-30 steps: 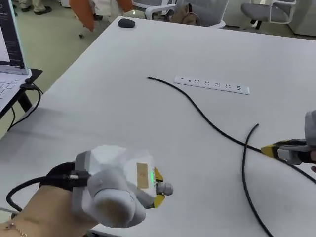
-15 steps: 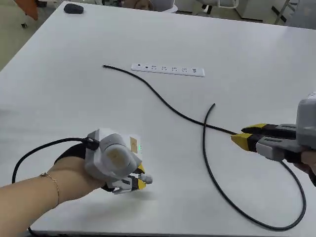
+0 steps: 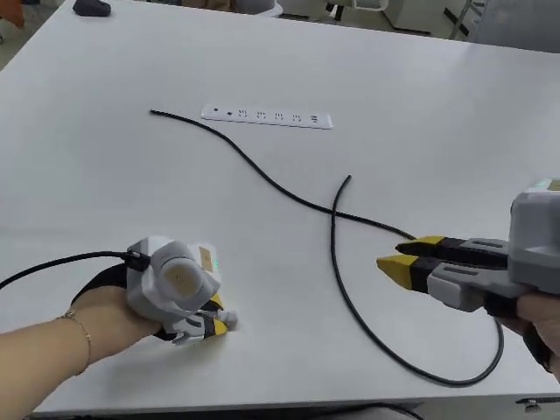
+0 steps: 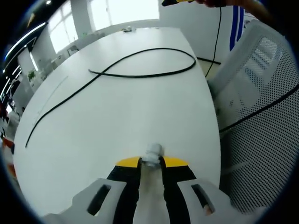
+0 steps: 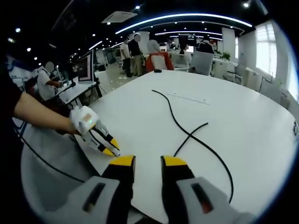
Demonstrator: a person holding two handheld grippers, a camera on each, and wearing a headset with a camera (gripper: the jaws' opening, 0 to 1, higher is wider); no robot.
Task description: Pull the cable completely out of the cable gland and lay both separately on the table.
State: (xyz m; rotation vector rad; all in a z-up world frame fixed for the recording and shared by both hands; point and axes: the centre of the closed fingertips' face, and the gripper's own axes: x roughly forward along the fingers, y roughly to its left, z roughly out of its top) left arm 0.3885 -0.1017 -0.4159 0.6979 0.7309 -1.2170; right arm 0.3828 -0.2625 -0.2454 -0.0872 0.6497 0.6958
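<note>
1. My head camera looks forward and down from the near edge of the table (image 3: 420,105). It sits high enough to take in my left gripper (image 3: 213,325), my right gripper (image 3: 392,260), the cable (image 3: 262,178) and the power strip (image 3: 267,116).
2. My left gripper view sits low, near the tabletop, facing across it. What seems to be the cable gland (image 4: 152,153) is right at the lens.
3. My right gripper view rides higher, facing across the table into the room.
4. All three views share the cable's loop. The head and right gripper views also share the power strip and my left gripper.

Nothing can be read: no text, brand, number or sign. The power strip (image 3: 267,116), toward the surface's far edge, bears only marks too small to read.
</note>
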